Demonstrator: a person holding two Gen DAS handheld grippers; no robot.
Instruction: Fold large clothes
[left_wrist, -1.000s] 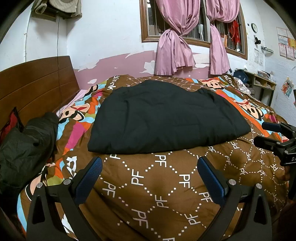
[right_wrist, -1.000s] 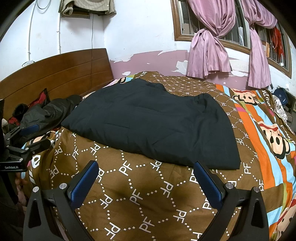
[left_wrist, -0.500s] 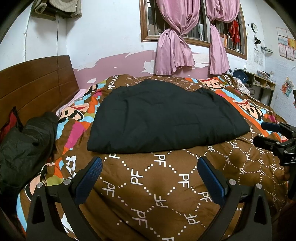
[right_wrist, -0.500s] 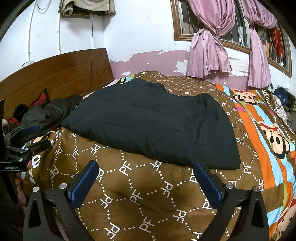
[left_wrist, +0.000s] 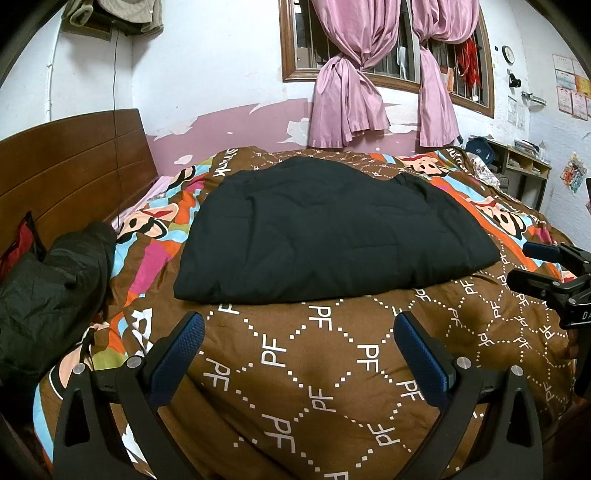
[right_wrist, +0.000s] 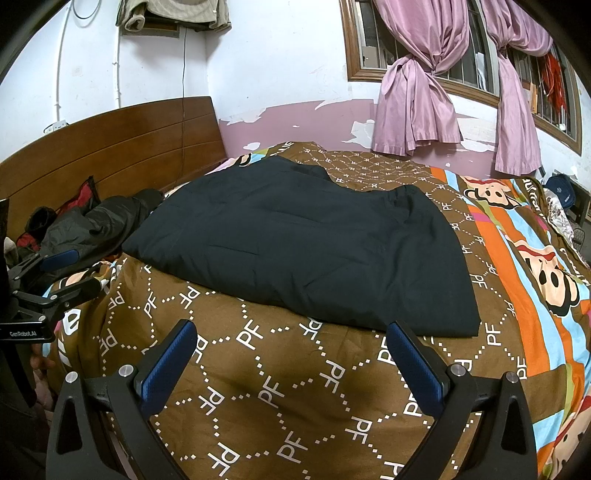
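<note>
1. Bed (left_wrist: 332, 369): covered by a brown patterned quilt; the work is carried out here.
2. Black garment (left_wrist: 332, 236): laid flat across the middle of the bed, its near edge just beyond both tools; it appears already folded at least once.
3. Left tool (left_wrist: 299, 332) and right tool (right_wrist: 291, 339): both spread wide, nothing held, hovering over the quilt short of the near edge.
4. Suggested step: the two near corners are best pinched together, lifted evenly and carried far, so creases are avoided.
</note>
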